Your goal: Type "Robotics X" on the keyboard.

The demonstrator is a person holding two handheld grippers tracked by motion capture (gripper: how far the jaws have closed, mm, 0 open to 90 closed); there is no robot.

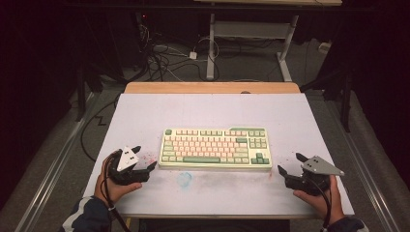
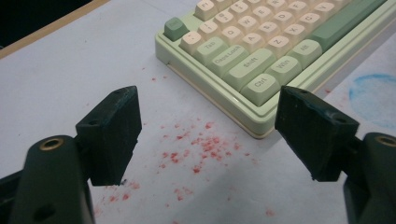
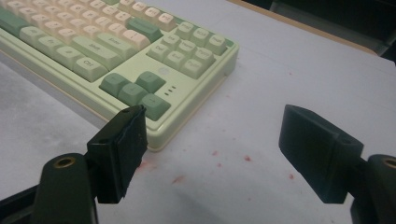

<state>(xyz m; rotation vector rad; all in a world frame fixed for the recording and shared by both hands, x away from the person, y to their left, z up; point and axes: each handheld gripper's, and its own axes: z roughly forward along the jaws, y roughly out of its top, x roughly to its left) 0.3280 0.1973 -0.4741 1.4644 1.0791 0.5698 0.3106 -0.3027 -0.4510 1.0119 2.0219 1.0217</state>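
The counter [image 1: 145, 116] carries a keyboard [image 1: 215, 147] at its middle. The left claw [image 1: 145, 158] sits spread just beside the keyboard's left end, holding nothing. The right claw [image 1: 291, 163] sits spread near its right end, holding nothing. Red specks [image 2: 196, 149] dot the counter.

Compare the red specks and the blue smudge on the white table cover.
The red specks are many small scattered dots near the pale green keyboard's left corner; the blue smudge is one pale round patch before its long green spacebar. The specks look vivid, the smudge faded. Both mark the white table cover.
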